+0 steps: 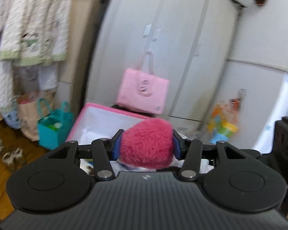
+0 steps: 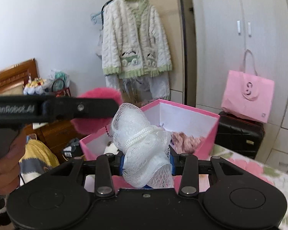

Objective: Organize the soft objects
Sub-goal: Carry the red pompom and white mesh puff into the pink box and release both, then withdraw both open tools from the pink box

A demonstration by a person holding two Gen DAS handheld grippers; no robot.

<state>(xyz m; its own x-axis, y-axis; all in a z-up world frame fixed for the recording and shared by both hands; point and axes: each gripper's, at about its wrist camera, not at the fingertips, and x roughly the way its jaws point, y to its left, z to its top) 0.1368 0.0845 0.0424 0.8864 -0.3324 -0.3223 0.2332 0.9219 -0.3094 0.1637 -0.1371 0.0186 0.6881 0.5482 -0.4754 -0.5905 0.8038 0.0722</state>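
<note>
Halfway-ish: left gripper [image 1: 146, 143] clamped on fluffy hot-pink pompom [image 1: 146, 143] mid-frame, right gripper [image 2: 146, 160] pinching white mesh bath pouf [image 2: 142, 143], both short of open pink fabric box [image 2: 211, 130] already holding mauve fuzzy thing [image 2: 186, 139].

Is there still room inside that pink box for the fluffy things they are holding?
Yes. The pink box shows bare white lining along its back walls. It is crowded at the right corner, where a pinkish-brown fuzzy item lies, and something white sits by the near left wall.
</note>
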